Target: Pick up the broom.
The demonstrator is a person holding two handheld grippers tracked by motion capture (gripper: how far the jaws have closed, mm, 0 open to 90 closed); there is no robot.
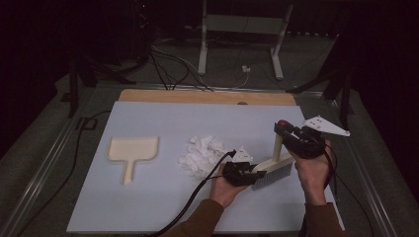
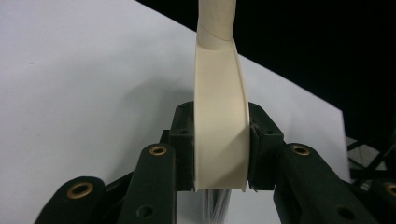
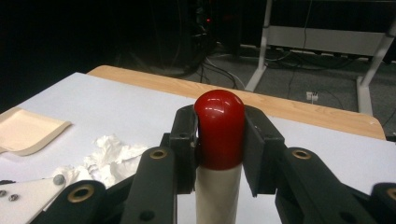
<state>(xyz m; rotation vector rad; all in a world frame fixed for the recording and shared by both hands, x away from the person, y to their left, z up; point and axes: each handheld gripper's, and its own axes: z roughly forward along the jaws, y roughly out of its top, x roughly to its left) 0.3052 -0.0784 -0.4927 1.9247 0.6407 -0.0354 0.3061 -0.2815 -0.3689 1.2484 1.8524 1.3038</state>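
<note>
Two grips steady one brush (image 1: 272, 168): the left gripper (image 1: 240, 173) has its jaws clamped on the head, the right gripper (image 1: 291, 133) on the red-capped handle. Bristles rest on the surface (image 1: 148, 197) just right of the crumpled paper (image 1: 203, 153). The dustpan (image 1: 132, 152) lies well apart leftward, with open room between for sweeping.
</note>
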